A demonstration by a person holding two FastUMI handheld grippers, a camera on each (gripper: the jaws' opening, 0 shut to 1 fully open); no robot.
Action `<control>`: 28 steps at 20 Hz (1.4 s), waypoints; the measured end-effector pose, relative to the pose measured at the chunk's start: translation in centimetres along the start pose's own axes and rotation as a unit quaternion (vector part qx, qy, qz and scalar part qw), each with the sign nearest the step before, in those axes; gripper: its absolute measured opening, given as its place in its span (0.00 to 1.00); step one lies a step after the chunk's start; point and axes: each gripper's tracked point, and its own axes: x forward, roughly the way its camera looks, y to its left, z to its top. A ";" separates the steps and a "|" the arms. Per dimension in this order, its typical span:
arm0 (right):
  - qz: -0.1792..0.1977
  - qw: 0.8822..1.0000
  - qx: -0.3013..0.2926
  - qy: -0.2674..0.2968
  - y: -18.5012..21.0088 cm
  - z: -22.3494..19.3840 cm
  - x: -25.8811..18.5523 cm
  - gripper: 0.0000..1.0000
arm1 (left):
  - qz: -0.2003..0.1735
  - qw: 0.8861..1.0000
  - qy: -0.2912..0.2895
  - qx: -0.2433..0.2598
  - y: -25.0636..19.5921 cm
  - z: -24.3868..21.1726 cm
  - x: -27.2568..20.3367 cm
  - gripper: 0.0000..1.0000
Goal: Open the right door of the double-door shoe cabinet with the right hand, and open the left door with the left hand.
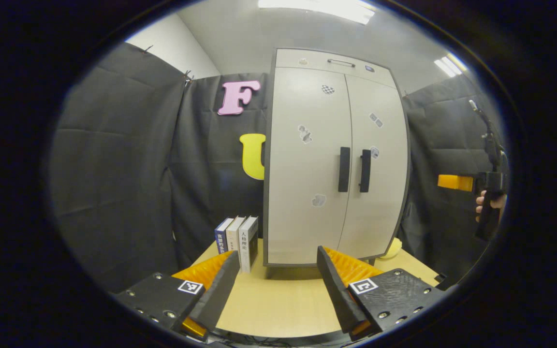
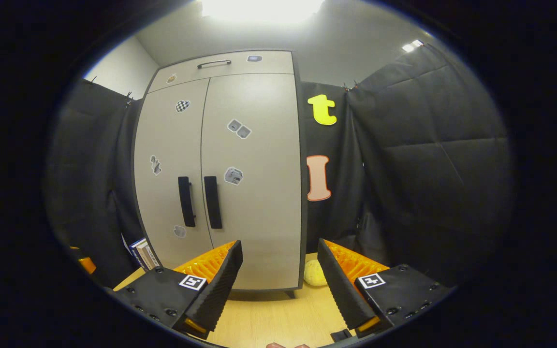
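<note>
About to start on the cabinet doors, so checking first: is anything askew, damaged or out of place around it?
Nothing stands out. Both doors of the shoe cabinet sit shut and flush, with the left handle and right handle upright side by side. Books stand upright at its left; a yellow ball lies by its right foot.

I count one shoe cabinet (image 1: 336,159) on the far side of the table (image 1: 278,309), with two doors: one left door (image 1: 305,193) and one right door (image 1: 380,193). Each door carries one black handle, so two handles side by side: the left handle (image 1: 344,169) and the right handle (image 1: 365,170). One drawer (image 1: 336,63) sits on top. Three books (image 1: 238,239) stand left of the cabinet. One yellow ball (image 2: 315,273) lies at its right.
</note>
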 end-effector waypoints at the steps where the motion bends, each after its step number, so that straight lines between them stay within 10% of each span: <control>1: 0.006 1.000 -0.001 -0.003 0.5 0.2 0.3 0.98 | 0.003 1.000 -0.002 0.000 0.4 0.0 -0.2 0.91; 28: 0.090 0.996 -0.012 0.007 13.6 4.9 14.0 0.98 | 0.065 0.997 0.022 -0.027 8.8 -3.8 0.7 0.92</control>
